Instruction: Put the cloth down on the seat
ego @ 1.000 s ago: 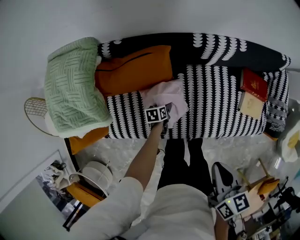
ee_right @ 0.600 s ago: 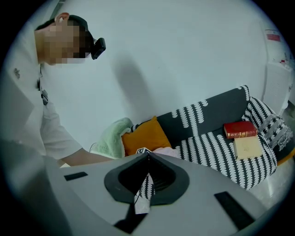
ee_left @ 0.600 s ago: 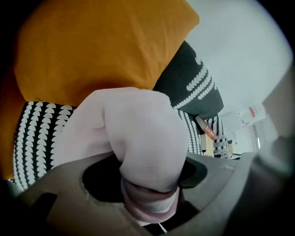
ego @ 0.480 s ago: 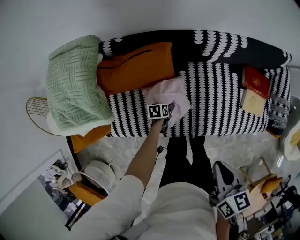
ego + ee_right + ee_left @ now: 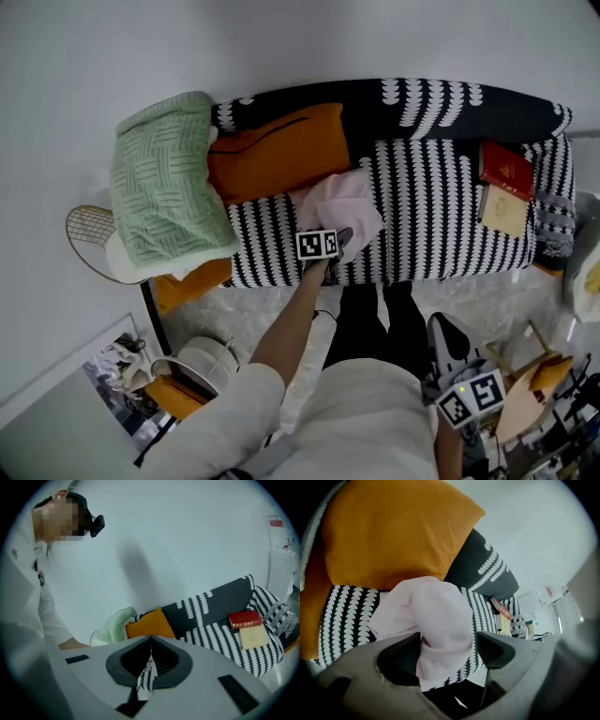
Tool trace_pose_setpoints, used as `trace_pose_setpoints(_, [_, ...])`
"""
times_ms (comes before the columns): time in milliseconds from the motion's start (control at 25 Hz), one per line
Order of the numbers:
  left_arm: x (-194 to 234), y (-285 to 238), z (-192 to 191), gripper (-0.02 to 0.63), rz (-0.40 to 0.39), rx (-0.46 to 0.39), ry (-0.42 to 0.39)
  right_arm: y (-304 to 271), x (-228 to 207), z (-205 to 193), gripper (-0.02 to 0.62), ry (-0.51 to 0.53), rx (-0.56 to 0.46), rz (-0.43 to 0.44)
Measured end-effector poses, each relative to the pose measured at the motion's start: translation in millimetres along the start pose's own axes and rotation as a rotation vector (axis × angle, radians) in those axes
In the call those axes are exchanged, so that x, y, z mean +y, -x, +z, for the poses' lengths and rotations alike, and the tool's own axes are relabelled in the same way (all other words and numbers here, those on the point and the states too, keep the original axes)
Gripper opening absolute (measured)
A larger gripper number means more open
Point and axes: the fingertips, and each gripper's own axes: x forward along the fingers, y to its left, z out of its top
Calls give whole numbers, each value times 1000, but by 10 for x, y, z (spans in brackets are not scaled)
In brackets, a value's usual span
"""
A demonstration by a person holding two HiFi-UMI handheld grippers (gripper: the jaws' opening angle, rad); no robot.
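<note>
Your left gripper [image 5: 449,651] had just been opening its jaws, and they stood wide apart on either side of the crumpled pale pink cloth [image 5: 436,616], not squeezing it. That looked like a deliberate release. The cloth was already bunched on the black-and-white patterned sofa seat [image 5: 441,192], just in front of the orange cushion [image 5: 277,155], so the seat seemed to carry its weight. One fold hung between the jaws near the seat's front edge. Your right gripper [image 5: 151,644] was clenched on nothing, held well away from the sofa, probably because the job needed one hand only.
</note>
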Motion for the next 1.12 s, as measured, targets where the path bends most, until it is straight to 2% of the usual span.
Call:
trace_pose_setpoints(240, [-101,188,-75,371,0,1,-25,56,73,94,9,11,-56,6])
trace_pose_setpoints(520, [-308,460,-46,371,-51,-68,-58,59,81,128,9,17,-93,6])
trace_pose_setpoints(720, [-463,669,-68,363,-97,-111,-112,123,64,200,9,45,-130,11])
trace_pose_setpoints(880, [-498,861,-100,294,-73,-149,-136,212,16,234,9,78,-147,1])
trace_pose_setpoints(1120, [-499,1026,-275,166,-14,-183,-121,413,-98,127,9,84,-149,2])
